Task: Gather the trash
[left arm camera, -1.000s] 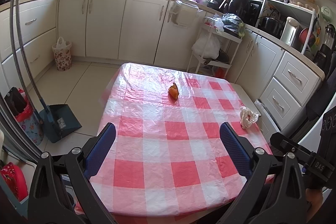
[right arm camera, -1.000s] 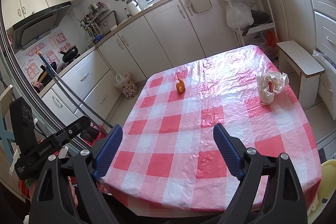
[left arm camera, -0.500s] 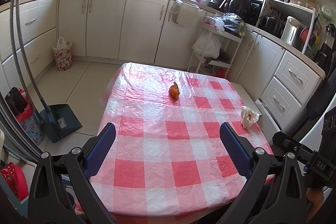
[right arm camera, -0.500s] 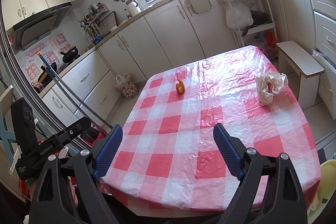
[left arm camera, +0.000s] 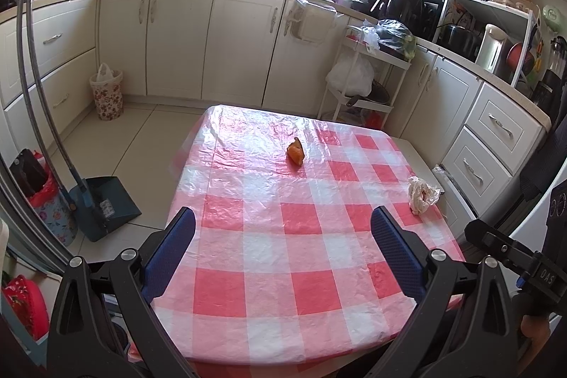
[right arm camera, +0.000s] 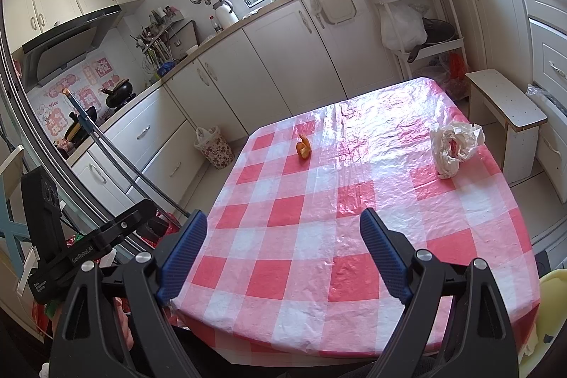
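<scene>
Left wrist view: left gripper [left arm camera: 282,224] hangs over the near edge of the table [left arm camera: 269,314], jaws spread wide, nothing between the blue pads [left arm camera: 395,254] — released. Right wrist view: right gripper [right arm camera: 283,229] same story, jaws wide apart over the table's near edge, blue pads [right arm camera: 186,252] clear of everything, holding nothing. Table wears a red-and-white checked plastic cloth, glare on its far half. Trash on the table: an orange peel scrap [left arm camera: 296,151] toward the far middle of the table, well apart from both grippers; a crumpled white plastic wrapper [left arm camera: 421,194] with a bit of red inside, at the table's right edge, closer than the peel. From the right wrist the peel [right arm camera: 303,147] sits left of centre on the table and the wrapper [right arm camera: 453,147] at the right edge. Off the table's left side, on the floor: a dark blue dustpan [left arm camera: 106,201] with long-handled broom leaning, and beyond the table's far left corner a small floral waste bin [left arm camera: 107,94] lined with a white bag, against the cabinets. Past the table's far right corner — a white wire rack [left arm camera: 361,87] with bags on it. Right of the table in the right wrist view, a low white stool [right arm camera: 505,105].
</scene>
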Demonstrator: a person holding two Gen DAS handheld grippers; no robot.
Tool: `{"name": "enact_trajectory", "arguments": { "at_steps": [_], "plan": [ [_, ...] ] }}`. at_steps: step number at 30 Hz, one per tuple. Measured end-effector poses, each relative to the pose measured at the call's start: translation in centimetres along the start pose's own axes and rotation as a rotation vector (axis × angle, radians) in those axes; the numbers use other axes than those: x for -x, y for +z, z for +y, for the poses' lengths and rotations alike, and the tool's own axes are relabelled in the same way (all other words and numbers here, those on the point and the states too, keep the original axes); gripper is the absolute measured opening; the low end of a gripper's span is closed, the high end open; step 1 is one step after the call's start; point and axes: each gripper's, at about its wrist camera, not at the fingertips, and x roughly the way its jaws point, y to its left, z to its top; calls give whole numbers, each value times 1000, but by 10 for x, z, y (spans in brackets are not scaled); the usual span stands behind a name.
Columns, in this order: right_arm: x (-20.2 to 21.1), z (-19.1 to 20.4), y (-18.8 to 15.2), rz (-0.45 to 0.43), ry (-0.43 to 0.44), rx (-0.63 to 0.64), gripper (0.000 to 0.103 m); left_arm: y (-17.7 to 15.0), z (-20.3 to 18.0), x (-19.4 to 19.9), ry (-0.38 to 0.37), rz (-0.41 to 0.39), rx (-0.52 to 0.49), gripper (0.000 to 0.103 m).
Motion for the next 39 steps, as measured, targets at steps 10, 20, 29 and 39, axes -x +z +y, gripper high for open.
{"name": "enact_trajectory", "arguments": {
  "at_steps": [10,20,29,39],
  "plan": [
    [0,0,-1,-1,-1,0,85,3,-3,-2,0,1,0,96],
    [0,0,-1,-1,-2,1,85,2,-3,-1,2,2,-3,96],
    [1,0,-1,-1,-2,1,85,3,-5,-2,5,3,-5,96],
    [1,0,-1,-2,-3,2,85,-1,4,2,10,5,-13,96]
  ]
}}
